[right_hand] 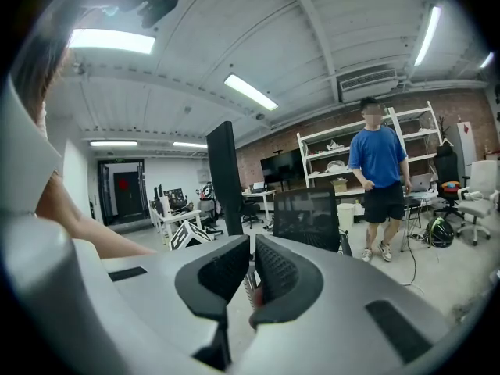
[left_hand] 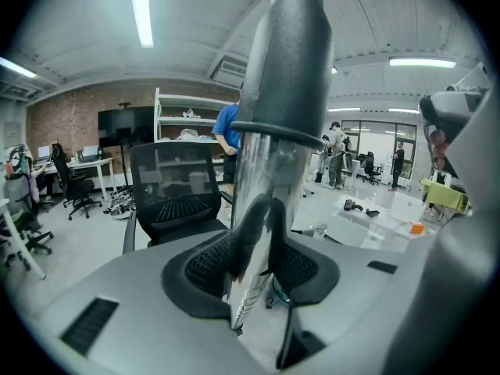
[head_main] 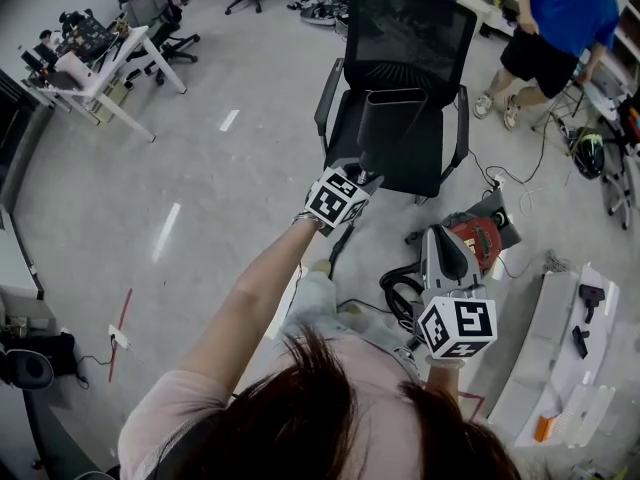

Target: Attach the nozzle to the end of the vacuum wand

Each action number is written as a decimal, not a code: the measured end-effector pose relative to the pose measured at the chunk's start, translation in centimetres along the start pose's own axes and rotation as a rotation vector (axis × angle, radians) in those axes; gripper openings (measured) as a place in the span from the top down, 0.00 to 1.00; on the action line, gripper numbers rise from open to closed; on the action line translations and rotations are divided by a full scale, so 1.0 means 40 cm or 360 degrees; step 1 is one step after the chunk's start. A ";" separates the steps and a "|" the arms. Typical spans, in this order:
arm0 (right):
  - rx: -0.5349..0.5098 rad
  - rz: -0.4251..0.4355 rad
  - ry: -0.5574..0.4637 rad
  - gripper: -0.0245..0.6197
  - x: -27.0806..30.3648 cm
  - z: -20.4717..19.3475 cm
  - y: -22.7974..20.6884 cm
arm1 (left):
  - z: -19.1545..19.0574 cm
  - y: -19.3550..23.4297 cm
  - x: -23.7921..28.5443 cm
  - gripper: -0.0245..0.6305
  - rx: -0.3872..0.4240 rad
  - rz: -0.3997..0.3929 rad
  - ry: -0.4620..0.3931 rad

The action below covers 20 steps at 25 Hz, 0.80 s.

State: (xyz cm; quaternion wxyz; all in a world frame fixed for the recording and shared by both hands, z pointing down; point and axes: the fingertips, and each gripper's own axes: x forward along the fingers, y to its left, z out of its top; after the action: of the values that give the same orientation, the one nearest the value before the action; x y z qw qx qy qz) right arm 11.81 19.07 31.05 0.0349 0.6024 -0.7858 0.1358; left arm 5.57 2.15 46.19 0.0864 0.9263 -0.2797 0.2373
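Observation:
My left gripper [head_main: 360, 175] [left_hand: 259, 244] is shut on the vacuum wand [left_hand: 258, 182], a shiny tube standing up between its pads. A dark nozzle [left_hand: 287, 61] [head_main: 390, 128] with a collar sits over the tube's upper end. In the head view the nozzle shows wide and black in front of the chair. Below the gripper the wand [head_main: 338, 246] runs down toward the black hose [head_main: 400, 293]. My right gripper [head_main: 445, 253] [right_hand: 251, 268] hovers lower right, over the red vacuum body [head_main: 482, 240]. Its jaws leave only a thin slit, and I cannot make out anything held there.
A black mesh office chair [head_main: 440, 78] stands just beyond the nozzle. A person in a blue shirt [head_main: 560, 13] stands at the far right. White boards with spare attachments [head_main: 585, 303] lie on the floor at right. A desk [head_main: 95, 73] is at the far left.

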 end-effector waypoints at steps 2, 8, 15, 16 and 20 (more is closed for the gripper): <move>0.0003 -0.0006 -0.0001 0.90 0.001 0.001 -0.001 | 0.000 0.001 -0.001 0.74 -0.0001 0.0000 -0.0002; 0.0019 -0.0011 0.0002 0.90 0.009 0.006 0.003 | 0.003 0.004 -0.007 0.74 -0.0008 -0.0001 -0.0012; 0.0067 -0.0022 0.0007 0.91 0.025 0.006 0.010 | 0.001 0.013 -0.010 0.74 -0.0008 -0.0010 -0.0016; 0.0071 -0.0025 0.0008 0.91 0.028 0.006 0.011 | 0.001 0.014 -0.011 0.74 -0.0009 -0.0011 -0.0019; 0.0091 -0.0039 0.0017 0.91 0.038 0.007 0.016 | -0.002 0.032 -0.014 0.73 -0.0059 0.0017 -0.0020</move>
State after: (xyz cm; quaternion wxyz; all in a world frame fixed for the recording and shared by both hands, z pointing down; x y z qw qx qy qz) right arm 10.82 17.71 30.99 0.0235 0.6120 -0.7740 0.1609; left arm 4.42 1.38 46.04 0.1004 0.9245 -0.2896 0.2267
